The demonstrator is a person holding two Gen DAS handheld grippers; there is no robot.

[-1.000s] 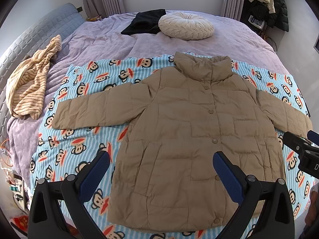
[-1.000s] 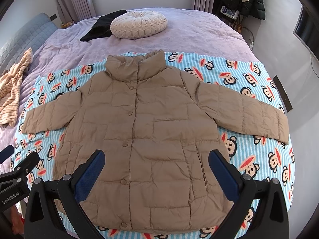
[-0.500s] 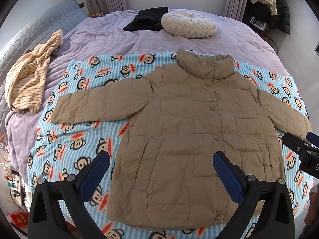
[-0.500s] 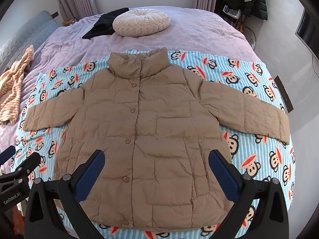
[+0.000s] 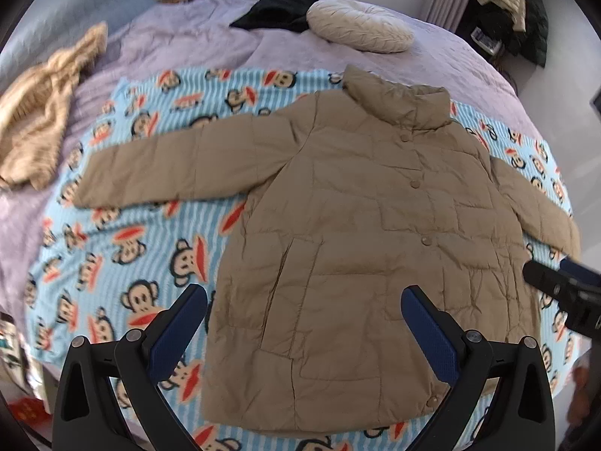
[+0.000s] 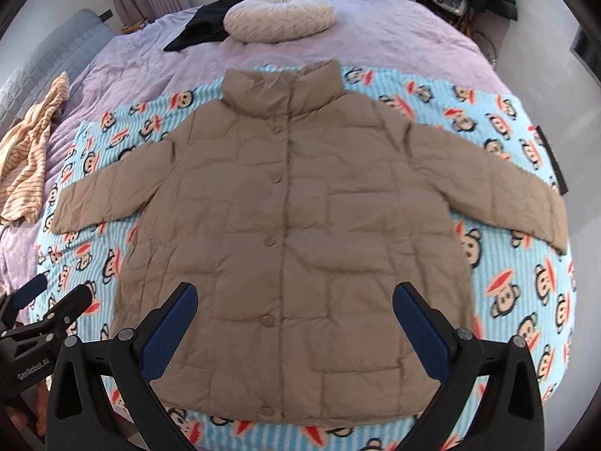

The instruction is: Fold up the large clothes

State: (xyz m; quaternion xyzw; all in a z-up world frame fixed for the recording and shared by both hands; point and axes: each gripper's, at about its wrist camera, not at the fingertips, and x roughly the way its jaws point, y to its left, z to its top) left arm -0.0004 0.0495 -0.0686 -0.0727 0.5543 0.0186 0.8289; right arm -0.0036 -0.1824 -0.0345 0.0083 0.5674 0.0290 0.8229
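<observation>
A tan padded jacket (image 5: 357, 233) lies flat and buttoned, front up, sleeves spread, on a blue monkey-print blanket (image 5: 142, 233); it also shows in the right wrist view (image 6: 300, 225). My left gripper (image 5: 304, 300) is open and empty, above the jacket's lower left part. My right gripper (image 6: 295, 297) is open and empty, above the jacket's lower middle. The right gripper also shows at the right edge of the left wrist view (image 5: 563, 285); the left gripper shows at the lower left of the right wrist view (image 6: 45, 319).
The blanket (image 6: 507, 293) lies on a purple bed (image 5: 188, 49). A round cream cushion (image 6: 280, 17) and a black garment (image 6: 206, 22) sit at the far end. A striped beige garment (image 5: 37, 112) lies at the left. Dark coats (image 5: 526, 11) hang at the back right.
Both grippers have moved forward and lower over the jacket, which looks larger now. The left view has swung left. Both stay open.
</observation>
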